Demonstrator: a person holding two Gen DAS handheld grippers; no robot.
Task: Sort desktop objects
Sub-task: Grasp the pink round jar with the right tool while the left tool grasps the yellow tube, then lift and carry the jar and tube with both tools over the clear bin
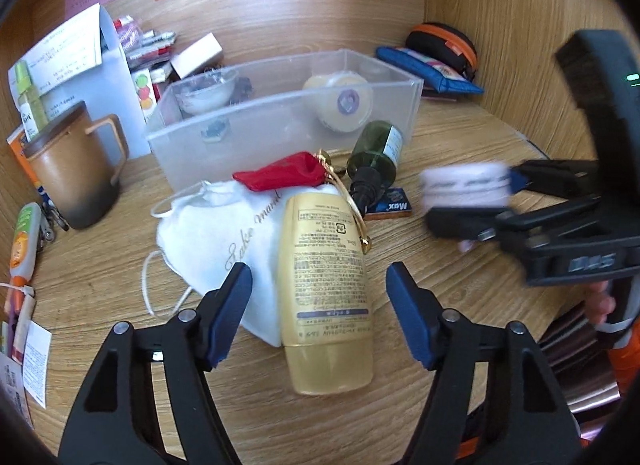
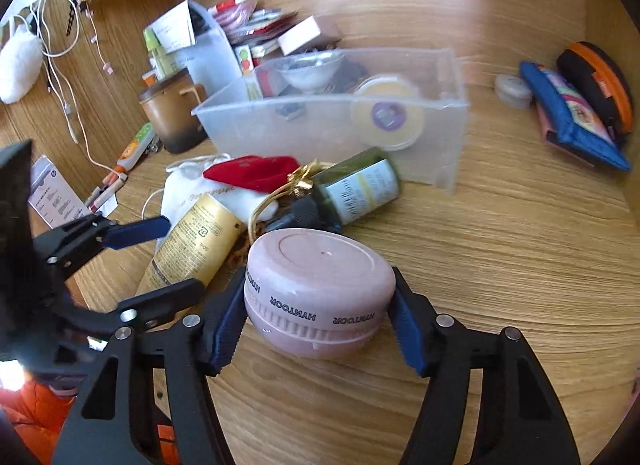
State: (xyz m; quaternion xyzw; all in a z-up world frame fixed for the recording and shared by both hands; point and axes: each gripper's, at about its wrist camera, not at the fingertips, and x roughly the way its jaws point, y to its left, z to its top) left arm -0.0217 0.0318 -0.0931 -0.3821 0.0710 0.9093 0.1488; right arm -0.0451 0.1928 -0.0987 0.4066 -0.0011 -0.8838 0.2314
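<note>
Item 1 — right hand-held gripper (image 2: 318,327): my jaws stand on either side of the pink round HYNTOOR device (image 2: 320,285), pads at or just against its flanks. I take it as gripped, though the right wrist view does not settle how firmly. It sits low over the wooden surface (image 2: 500,265), in front of the pile.

Item 2 — left hand-held gripper (image 1: 318,313): jaws parted at a middling width, straddling the gold tube (image 1: 326,289) without pressing on it. The tube lies flat, partly on the white drawstring pouch (image 1: 208,233).

Item 3, the clear plastic bin (image 1: 280,121): already holds a yellow-lidded tub (image 1: 340,103), a small glass bowl (image 1: 206,91) and a small dark piece. I judge these sorted.

Item 4, left to sort, by my reading: the tube, the pouch, the red velvet pouch (image 1: 284,175), the dark green bottle (image 1: 376,153) lying on its side, a small Max box (image 1: 392,205), and the device in my right grip. The task looks partly done, with the larger share outstanding.

View notes: the right wrist view alone shows the device's lettering, a small grey jar (image 2: 512,91) beside the blue pouch (image 2: 572,117), and white cables at the far left. The left wrist view alone shows the brown mug (image 1: 72,177) whole, the Max box, and the device as a blur in the other gripper.
</note>
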